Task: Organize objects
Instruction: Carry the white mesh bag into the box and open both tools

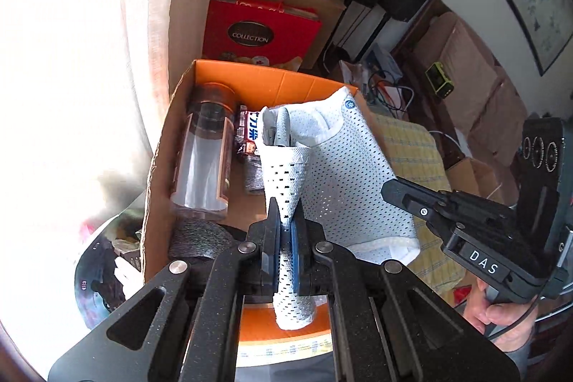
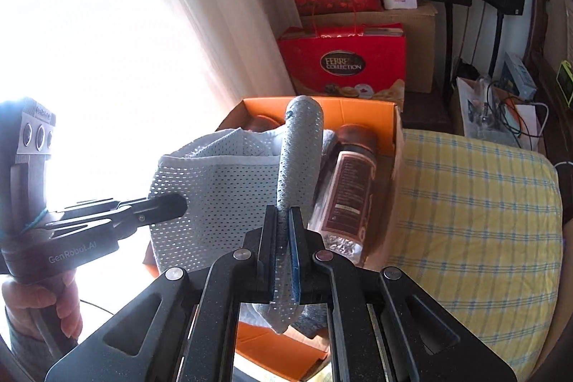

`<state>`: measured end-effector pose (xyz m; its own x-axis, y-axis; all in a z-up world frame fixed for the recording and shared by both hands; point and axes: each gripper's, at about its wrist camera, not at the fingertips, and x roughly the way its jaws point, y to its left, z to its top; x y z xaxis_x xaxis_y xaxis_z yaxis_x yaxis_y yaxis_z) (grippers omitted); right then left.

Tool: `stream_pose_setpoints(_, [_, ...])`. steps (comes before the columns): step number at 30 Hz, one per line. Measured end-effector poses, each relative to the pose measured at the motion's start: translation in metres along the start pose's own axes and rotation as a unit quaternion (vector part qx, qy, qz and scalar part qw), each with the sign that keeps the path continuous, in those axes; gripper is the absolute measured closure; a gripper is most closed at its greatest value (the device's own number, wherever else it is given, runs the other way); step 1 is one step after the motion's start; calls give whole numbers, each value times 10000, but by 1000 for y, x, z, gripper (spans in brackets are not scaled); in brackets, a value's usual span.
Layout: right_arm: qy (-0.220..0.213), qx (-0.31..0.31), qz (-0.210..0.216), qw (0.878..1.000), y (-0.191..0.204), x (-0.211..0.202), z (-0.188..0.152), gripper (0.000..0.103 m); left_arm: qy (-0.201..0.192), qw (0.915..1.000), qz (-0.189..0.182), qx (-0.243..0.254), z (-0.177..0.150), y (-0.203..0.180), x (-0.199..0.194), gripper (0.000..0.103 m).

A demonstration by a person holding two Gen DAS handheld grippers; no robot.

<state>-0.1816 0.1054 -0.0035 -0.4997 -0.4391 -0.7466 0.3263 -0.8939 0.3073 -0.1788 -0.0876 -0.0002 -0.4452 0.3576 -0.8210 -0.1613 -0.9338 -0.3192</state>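
A white perforated mesh garment is gripped at one bunched edge by the left tongs and at another by the right tongs, both clenched on it. It is held over the orange box, perhaps touching it. Inside the box, a clear bottle is seen lying.

Left claw, lower centre of its view, is clamped tight, angled downward. Right claw likewise clamped. A hand grips the handle at lower left.
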Motion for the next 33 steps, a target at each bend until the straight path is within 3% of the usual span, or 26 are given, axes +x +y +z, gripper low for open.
stream_pose_setpoints(9, [251,282,113,9992,-6,42,-18,98,194,9997,157,-19,0,28,31,99])
stream_pose_setpoints(19, [485,327,-142,9982,-21,55,-32,98,309,9989,348,-39,-2,44,55,95])
stream_pose_setpoints(22, [525,363,-192,9978,-25,56,-34,97,264,9989,393,34,-4,43,54,81])
stream_pose_setpoints(24, [614,364,-185,9973,-25,56,-34,94,251,9988,421,51,-5,41,52,58])
stream_pose_setpoints(27, [667,369,-229,9968,-27,51,-35,88,123,9992,355,94,-5,35,43,37])
stream_pose_setpoints(30, [577,261,-294,9976,-26,37,-35,85,79,9996,253,140,-6,27,34,31])
stream_pose_setpoints(33, [419,116,-396,9983,-22,19,-35,71,0,9992,306,239,-12,18,25,20])
